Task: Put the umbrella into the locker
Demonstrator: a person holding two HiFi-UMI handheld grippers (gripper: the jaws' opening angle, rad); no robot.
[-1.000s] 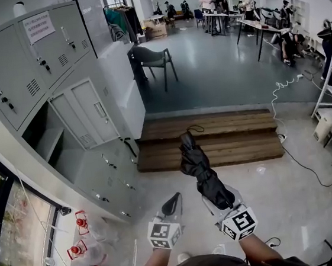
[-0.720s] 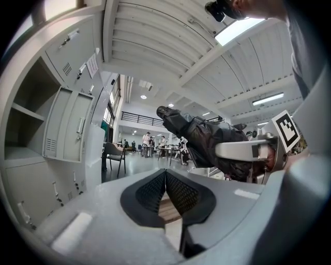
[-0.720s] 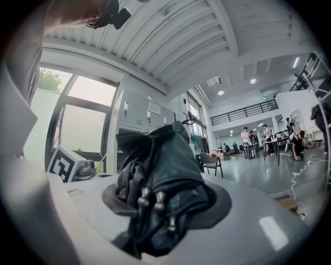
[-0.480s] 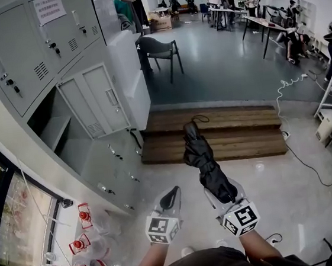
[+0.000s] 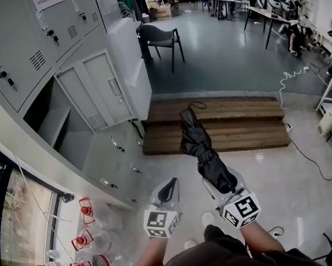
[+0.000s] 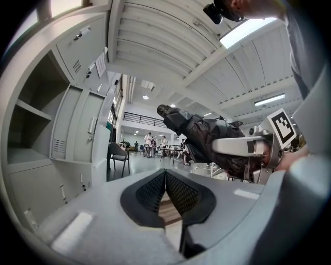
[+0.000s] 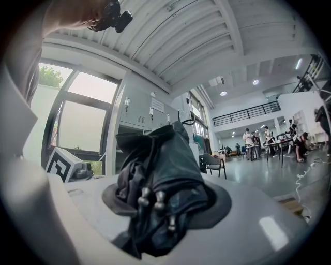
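Note:
A folded black umbrella (image 5: pixel 198 146) points forward, level, with my right gripper (image 5: pixel 220 184) shut on its lower end. In the right gripper view the umbrella (image 7: pixel 163 165) fills the jaws, rib tips toward the camera. My left gripper (image 5: pixel 168 187) travels beside it on the left, shut and holding nothing; its pads (image 6: pixel 155 189) meet at the tips. The left gripper view shows the umbrella (image 6: pixel 204 134) to its right. The grey locker bank stands at the left, with one open compartment (image 5: pixel 45 122) and its door (image 5: pixel 98 89) swung out.
A low wooden step (image 5: pixel 225 131) lies ahead on the floor. A dark chair (image 5: pixel 161 37) stands beyond it. Red-topped bottles (image 5: pixel 83 240) sit by the window at the lower left. A cable (image 5: pixel 302 155) trails at the right. People work at tables (image 5: pixel 246 1) far back.
Both grippers and the umbrella have been carried forward toward the lockers, which now look nearer and larger. The grip on the umbrella is unchanged and the left gripper stays shut.

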